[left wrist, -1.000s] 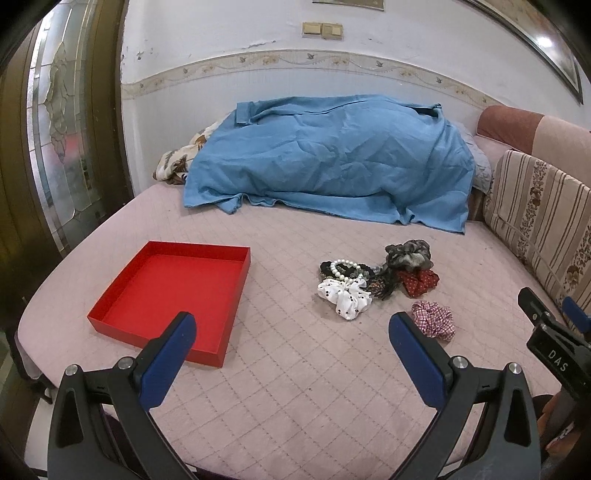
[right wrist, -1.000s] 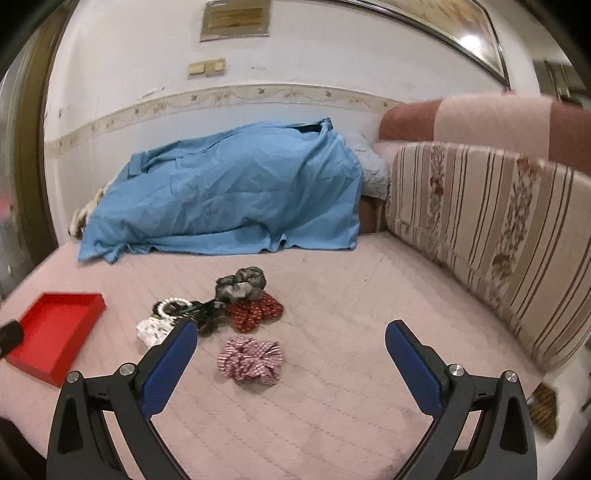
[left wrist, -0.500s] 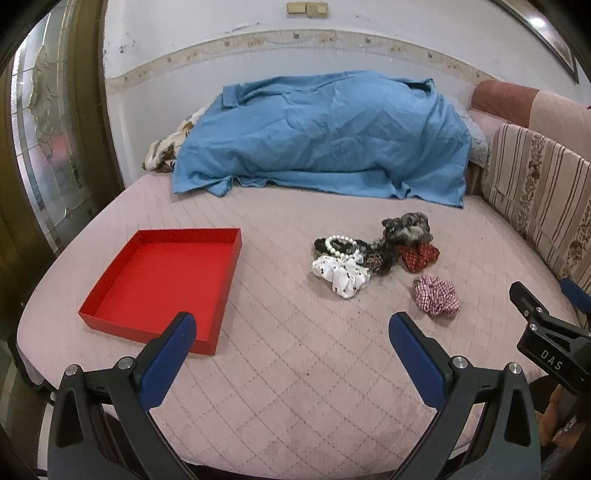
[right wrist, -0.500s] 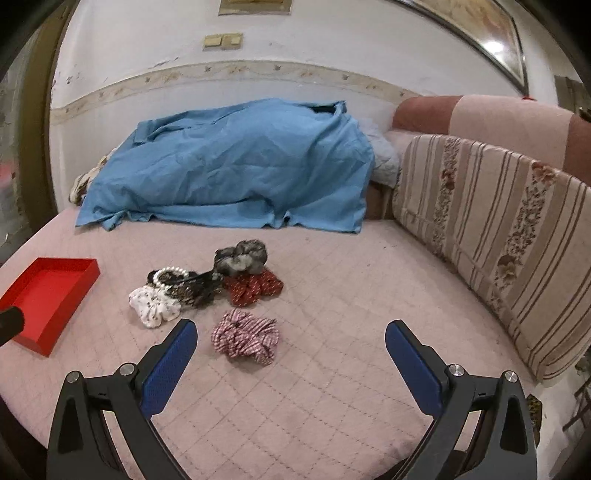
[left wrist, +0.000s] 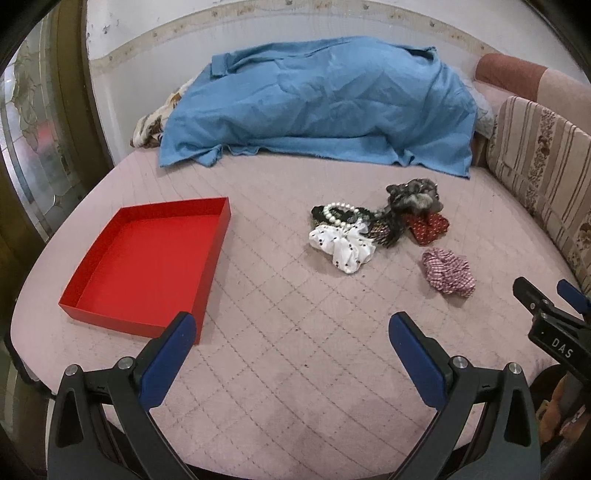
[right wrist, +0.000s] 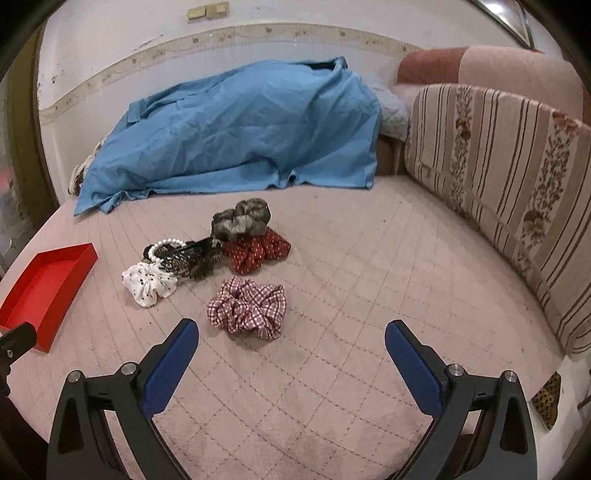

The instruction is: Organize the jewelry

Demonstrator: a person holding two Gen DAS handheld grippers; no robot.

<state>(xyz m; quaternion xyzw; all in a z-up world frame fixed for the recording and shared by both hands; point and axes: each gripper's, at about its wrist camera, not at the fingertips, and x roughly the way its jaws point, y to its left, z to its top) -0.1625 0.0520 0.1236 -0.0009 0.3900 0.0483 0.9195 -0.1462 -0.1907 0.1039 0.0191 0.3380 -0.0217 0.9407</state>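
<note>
Both claws: left claw (left wrist: pixel 291 328) and right claw (right wrist: pixel 291 336) wide open, empty.
Change: views tilt down, closer to bed (right wrist: pixel 369 295).
Next: gingham scrunchie (right wrist: pixel 247 308) nearest; red tray (left wrist: pixel 147 258) empty.

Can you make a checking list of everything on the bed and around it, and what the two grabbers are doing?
Surface: pink quilted bed cover, faint dark specks.
Job's things: red tray, nothing in it; gingham scrunchie lying apart, nearest the right hand-held gripper; white dotted scrunchie, pearl bracelet, dark patterned scrunchie, red dotted scrunchie and grey scrunchie bunched together, touching.
Clutter: blue sheet heaped at the far side over floral bedding.
Grippers: left hand-held gripper open, holding nothing; right hand-held gripper open, holding nothing.
Cables: nothing seen.
Surroundings: striped floral cushion, white wall with light switches, glass door.
</note>
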